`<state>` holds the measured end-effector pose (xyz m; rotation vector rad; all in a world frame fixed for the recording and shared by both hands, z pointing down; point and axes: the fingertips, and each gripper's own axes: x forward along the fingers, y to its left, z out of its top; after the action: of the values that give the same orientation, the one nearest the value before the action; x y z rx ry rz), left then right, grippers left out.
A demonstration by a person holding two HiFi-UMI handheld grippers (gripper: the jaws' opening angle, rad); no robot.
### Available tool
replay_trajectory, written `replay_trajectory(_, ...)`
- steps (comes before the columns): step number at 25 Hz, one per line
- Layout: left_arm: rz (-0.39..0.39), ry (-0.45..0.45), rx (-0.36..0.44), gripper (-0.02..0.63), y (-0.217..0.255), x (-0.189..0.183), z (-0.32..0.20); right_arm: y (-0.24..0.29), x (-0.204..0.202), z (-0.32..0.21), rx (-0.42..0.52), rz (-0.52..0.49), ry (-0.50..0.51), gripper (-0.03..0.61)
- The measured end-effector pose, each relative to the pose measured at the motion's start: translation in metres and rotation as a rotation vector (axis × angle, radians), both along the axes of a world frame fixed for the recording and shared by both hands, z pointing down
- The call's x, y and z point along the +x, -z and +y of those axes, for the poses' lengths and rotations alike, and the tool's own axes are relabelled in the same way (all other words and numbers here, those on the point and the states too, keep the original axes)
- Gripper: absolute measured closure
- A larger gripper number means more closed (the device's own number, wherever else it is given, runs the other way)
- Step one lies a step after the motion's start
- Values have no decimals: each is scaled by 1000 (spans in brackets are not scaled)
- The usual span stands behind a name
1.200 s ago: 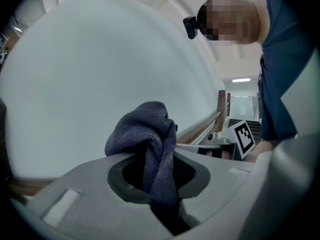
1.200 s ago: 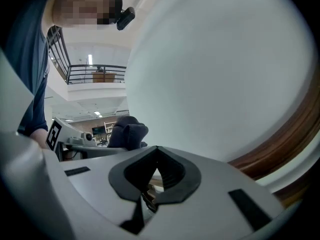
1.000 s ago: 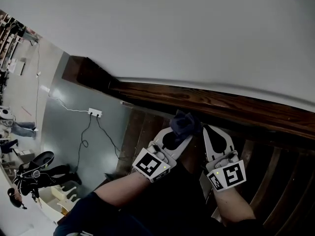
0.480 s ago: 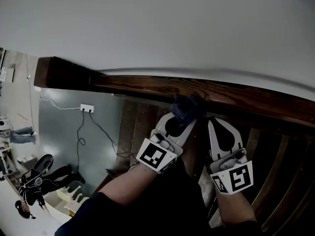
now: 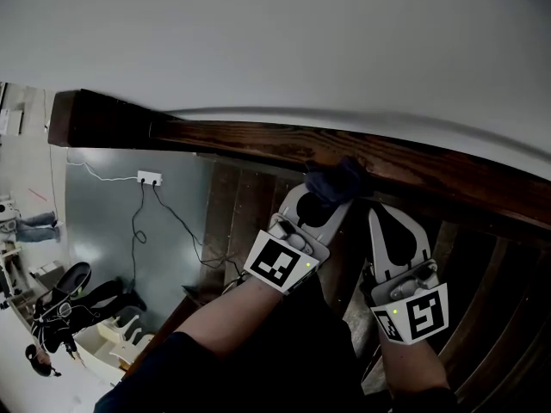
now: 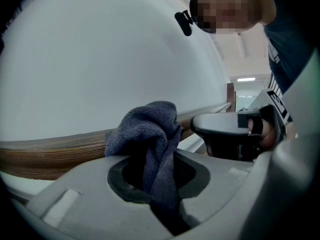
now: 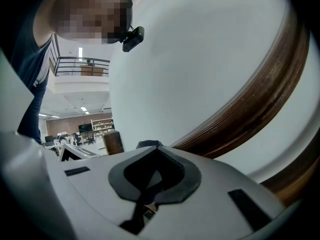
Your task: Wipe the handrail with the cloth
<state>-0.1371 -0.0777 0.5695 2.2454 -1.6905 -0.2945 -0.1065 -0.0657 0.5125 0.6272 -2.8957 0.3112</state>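
While pressing the cloth [image 5: 336, 181], pinched in the closed left hand-held gripper [image 5: 320, 200], onto the handrail [image 5: 232, 140], risking friction dragging it free; holding the right hand-held gripper [image 5: 387, 220] shut, empty.

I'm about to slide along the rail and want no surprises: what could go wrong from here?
1. The dark blue knitted cloth is a bunched wad in the left gripper. Little of it seems to meet the dark wooden handrail, so the hard jaws might scrape the wood.
2. The shut, empty right gripper sits close beside it, so a stroke that way could bump it.
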Motion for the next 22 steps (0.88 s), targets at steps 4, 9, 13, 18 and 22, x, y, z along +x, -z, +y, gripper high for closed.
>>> replay_trajectory(4,8,4,-27,535,0,2,-2,4,4,-4,-1,-6,-14,569)
replay_trajectory(9,-20,-42,2,535,20,26,-9,19,37,-14,8,-3,-81,569)
replay_trajectory(13,-59,-104,-49,535,32,52,-18,35,69,-25,18,-11,-145,569)
replay_trajectory(18,-75,-192,-11,535,65,96,-32,58,115,-30,28,-24,-234,569)
replay_trajectory(22,-85,-262,-11,535,89,131,-44,74,151,-34,39,-34,-305,569)
